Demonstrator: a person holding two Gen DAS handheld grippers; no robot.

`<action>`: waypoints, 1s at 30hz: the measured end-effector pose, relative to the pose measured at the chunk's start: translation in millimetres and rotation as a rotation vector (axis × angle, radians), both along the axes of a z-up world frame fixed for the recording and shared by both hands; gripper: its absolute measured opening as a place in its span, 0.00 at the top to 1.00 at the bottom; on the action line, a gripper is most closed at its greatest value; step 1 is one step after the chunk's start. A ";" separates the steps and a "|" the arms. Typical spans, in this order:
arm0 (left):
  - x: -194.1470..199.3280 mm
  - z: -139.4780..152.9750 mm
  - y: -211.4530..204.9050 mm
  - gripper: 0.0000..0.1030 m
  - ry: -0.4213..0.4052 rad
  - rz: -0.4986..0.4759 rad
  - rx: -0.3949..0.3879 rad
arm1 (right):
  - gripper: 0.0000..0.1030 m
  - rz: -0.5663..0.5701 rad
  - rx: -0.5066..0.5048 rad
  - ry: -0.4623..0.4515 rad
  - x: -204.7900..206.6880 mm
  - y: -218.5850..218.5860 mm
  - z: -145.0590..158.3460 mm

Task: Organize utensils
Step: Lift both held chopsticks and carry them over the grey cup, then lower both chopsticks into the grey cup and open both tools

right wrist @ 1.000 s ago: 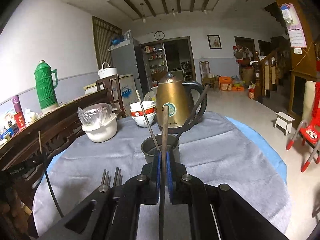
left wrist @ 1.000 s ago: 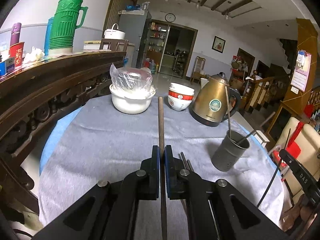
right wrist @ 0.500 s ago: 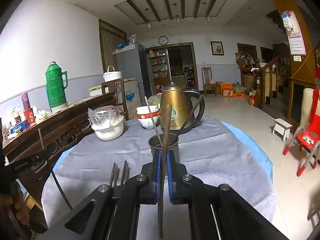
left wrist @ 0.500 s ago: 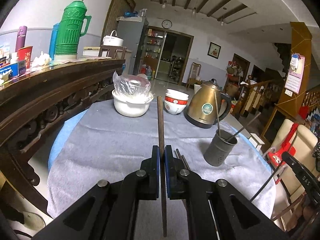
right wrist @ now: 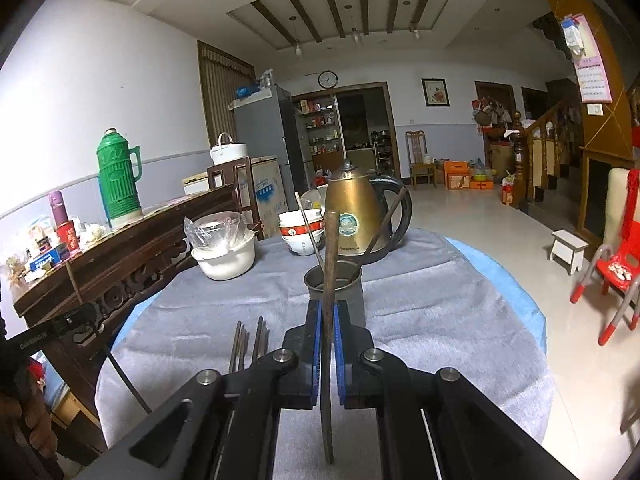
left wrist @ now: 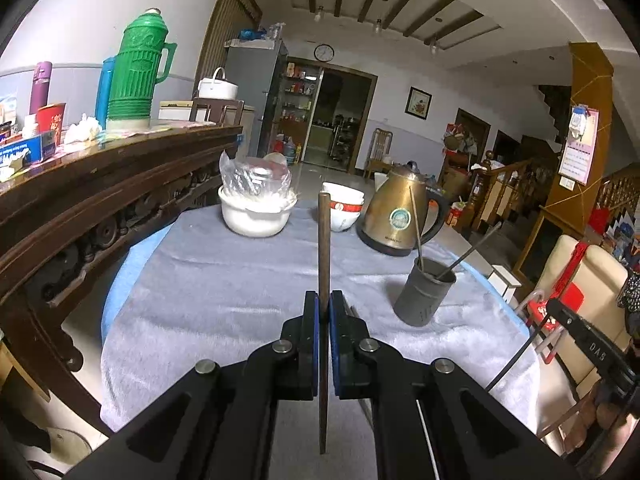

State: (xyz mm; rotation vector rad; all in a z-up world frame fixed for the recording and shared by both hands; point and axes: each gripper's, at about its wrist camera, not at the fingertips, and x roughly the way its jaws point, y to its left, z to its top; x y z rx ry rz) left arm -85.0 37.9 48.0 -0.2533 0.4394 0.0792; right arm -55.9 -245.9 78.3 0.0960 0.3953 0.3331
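Both hands pulled back and up a bit since a second ago. Left gripper (left wrist: 324,312) still clamps its brown chopstick (left wrist: 324,248); right gripper (right wrist: 328,320) pinches another chopstick (right wrist: 330,264) before the grey holder cup (right wrist: 352,292), which looks farther off.

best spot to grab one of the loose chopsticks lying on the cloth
Grip a loose chopstick near its middle, coming from above with the claw across its length. The chopsticks lie flat and bunched on the grey cloth, so only a top-down pinch on an outer one fits.
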 end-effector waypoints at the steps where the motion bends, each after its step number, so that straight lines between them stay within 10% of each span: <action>1: 2.3 3.9 -0.1 0.95 -0.010 -0.004 -0.007 | 0.94 -0.001 0.000 -0.006 1.0 0.4 1.9; 15: 91.1 62.2 4.3 0.95 -0.143 -0.049 -0.287 | 0.94 -0.095 0.180 -0.230 40.8 -19.1 70.0; 30: 198.1 62.6 -56.0 0.95 -0.169 -0.035 -0.250 | 0.94 -0.130 0.245 -0.206 136.3 -1.9 58.1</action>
